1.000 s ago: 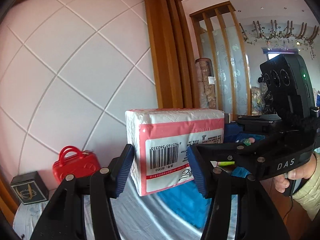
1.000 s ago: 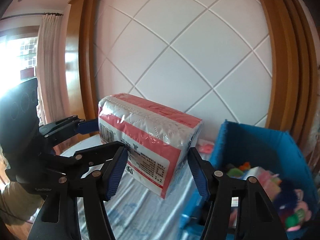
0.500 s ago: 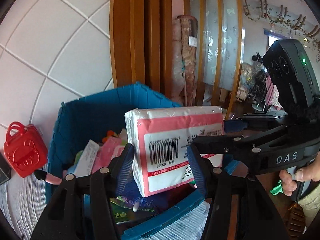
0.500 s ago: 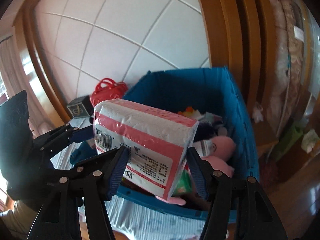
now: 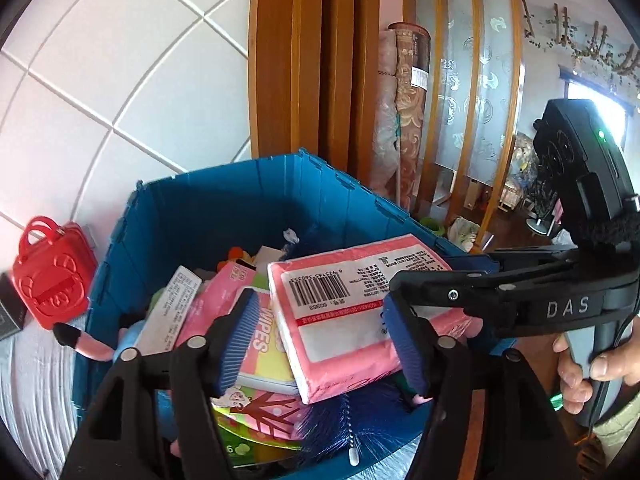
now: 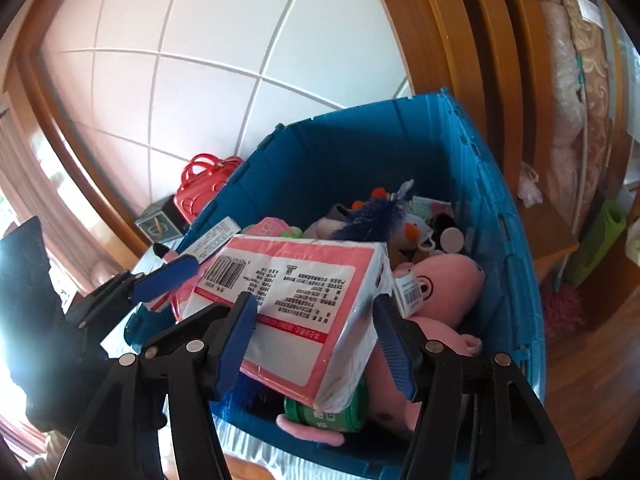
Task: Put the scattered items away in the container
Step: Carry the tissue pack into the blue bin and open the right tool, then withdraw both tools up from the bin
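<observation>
A pink-and-white tissue pack (image 5: 340, 320) (image 6: 304, 280) lies tilted on top of the items inside the blue folding bin (image 5: 240, 208) (image 6: 400, 140). My left gripper (image 5: 320, 344) straddles one end of the pack. Its jaws are opening, and a gap shows between the left pad and the wrapper. My right gripper (image 6: 314, 336) stays shut on the other end, both blue pads against the pack. In the left wrist view the right gripper (image 5: 496, 296) reaches in from the right, held by a hand (image 5: 592, 372).
The bin holds a pink plush (image 6: 440, 284), a wipes pack (image 5: 260, 336), a blue bottle brush (image 5: 360, 420) and several other toys. A red toy handbag (image 5: 52, 276) and a dark box (image 6: 158, 226) sit left of it. Rolled carpets (image 5: 400, 112) stand behind.
Both grippers carried the tissue pack from over the bed to the blue bin and lowered it onto the contents. The left jaws have spread off the pack; the right still grips.
</observation>
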A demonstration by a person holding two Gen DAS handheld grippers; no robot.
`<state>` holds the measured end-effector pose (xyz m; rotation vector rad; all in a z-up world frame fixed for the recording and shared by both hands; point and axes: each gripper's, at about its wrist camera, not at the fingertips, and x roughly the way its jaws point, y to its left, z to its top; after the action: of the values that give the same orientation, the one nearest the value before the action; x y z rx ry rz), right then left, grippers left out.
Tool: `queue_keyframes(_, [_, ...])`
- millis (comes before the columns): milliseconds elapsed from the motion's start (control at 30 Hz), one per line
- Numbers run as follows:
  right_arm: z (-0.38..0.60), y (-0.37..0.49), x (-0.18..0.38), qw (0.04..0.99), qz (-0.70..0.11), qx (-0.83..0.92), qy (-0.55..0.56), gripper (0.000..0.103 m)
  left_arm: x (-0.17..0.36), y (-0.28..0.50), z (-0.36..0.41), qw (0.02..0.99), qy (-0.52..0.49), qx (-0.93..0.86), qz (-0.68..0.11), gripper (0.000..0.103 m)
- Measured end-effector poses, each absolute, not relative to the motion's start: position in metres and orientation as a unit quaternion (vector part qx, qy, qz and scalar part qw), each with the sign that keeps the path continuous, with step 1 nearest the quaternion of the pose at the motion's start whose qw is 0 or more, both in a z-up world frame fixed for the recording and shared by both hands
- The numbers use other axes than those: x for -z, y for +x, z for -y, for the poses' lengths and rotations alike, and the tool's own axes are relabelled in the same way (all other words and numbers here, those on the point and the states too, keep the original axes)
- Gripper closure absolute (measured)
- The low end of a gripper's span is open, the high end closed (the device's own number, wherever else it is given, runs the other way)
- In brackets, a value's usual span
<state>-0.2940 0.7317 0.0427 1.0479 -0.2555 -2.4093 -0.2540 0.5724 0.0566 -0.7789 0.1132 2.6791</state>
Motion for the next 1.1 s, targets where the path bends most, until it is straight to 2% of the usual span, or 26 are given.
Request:
queue_keyframes(100, [-0.728, -0.290, -0.047, 0.239, 0.085, 0.889, 0.381, 0.031, -0.060, -0.250, -0.572, 0.170, -0.269, -0.947, -0.042, 0.032])
queue_keyframes(233, [-0.728, -0.286, -0.049, 0.239, 0.081, 0.889, 0.382, 0.024, -0.062, -0.242, -0.574, 0.155, -0.264, -0.950, -0.058, 0.028])
queue_keyframes(367, [-0.729, -0.280, -0.049, 0.236, 0.070, 0.893, 0.377, 0.012, -0.062, -0.233, -0.571, 0.146, -0.264, -0.952, -0.052, 0.025])
queue_keyframes(567, [-0.729, -0.269, -0.051, 0.227, 0.061, 0.897, 0.375, 0.008, -0.064, -0.218, -0.561, 0.138, -0.264, -0.954, -0.043, 0.023])
queue_keyframes(667, [-0.728, -0.260, -0.055, 0.217, 0.054, 0.903, 0.368, 0.001, -0.064, -0.209, -0.553, 0.134, -0.265, -0.954, -0.038, 0.021])
queue_keyframes(900, [-0.715, -0.212, -0.074, 0.171, 0.019, 0.930, 0.324, 0.000, -0.069, -0.177, -0.527, 0.107, -0.259, -0.959, -0.031, 0.021])
queue_keyframes(1100, [-0.684, -0.159, -0.078, 0.110, -0.028, 0.953, 0.280, 0.000, -0.071, -0.146, -0.498, 0.036, -0.273, -0.961, -0.027, 0.021])
